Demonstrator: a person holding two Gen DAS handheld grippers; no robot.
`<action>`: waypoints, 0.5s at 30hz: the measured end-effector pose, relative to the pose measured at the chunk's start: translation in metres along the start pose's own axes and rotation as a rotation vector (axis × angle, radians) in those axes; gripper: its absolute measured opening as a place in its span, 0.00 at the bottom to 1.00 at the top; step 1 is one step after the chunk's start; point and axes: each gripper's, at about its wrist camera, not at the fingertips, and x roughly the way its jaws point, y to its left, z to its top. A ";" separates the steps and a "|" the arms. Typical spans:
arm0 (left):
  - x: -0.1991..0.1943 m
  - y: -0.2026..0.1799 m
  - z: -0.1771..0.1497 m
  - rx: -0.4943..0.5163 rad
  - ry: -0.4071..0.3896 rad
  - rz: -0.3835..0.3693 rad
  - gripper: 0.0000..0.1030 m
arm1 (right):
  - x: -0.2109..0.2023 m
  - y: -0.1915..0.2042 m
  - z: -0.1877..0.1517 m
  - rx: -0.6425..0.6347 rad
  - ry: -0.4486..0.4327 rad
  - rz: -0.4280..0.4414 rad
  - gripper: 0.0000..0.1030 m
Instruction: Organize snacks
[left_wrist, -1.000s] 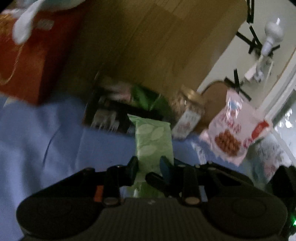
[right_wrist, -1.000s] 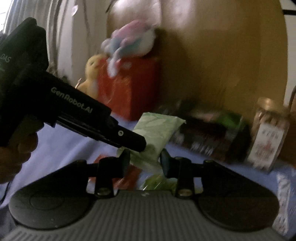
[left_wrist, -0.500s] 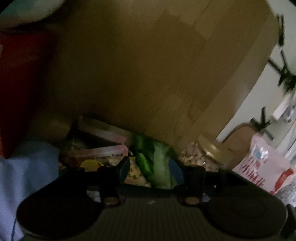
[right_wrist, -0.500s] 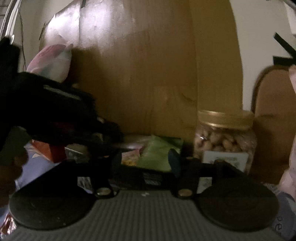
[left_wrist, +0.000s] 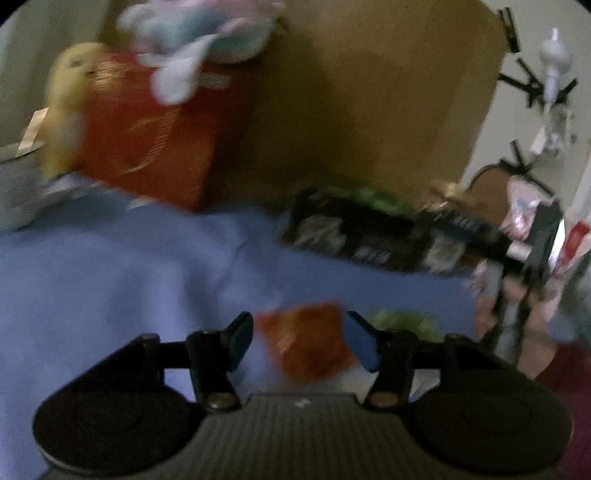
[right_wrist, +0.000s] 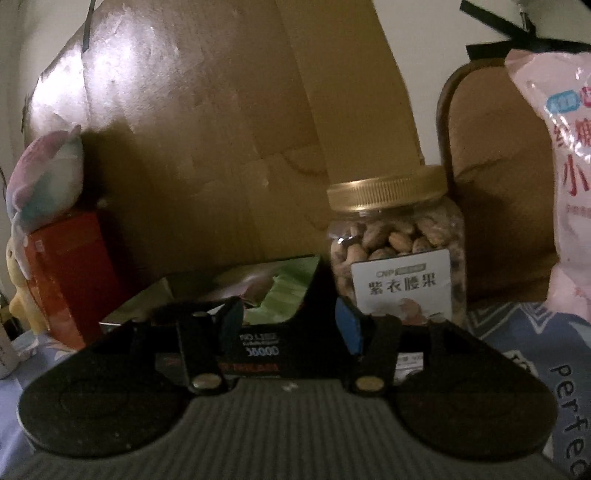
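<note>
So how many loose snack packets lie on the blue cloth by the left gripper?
2: an orange packet ahead of the left gripper, and a green packet just right of it. More may be hidden.

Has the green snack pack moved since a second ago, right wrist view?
Yes. The green snack pack left the right gripper, whose jaws have just opened, and now lies in the black box beside the nut jar.

Likely a home bedroom, blue bedsheet (left_wrist: 110, 280), plush toys (left_wrist: 199, 33), nut jar (right_wrist: 397, 243), snack packets
</note>
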 end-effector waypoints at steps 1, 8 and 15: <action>-0.007 0.007 -0.005 -0.006 0.005 0.020 0.54 | 0.000 0.000 0.000 0.000 -0.002 0.004 0.57; -0.040 0.027 -0.031 -0.063 -0.003 0.003 0.52 | -0.030 0.020 -0.009 0.032 0.135 0.085 0.57; -0.041 0.014 -0.039 -0.057 -0.005 -0.074 0.50 | -0.072 0.080 -0.027 0.120 0.475 0.550 0.57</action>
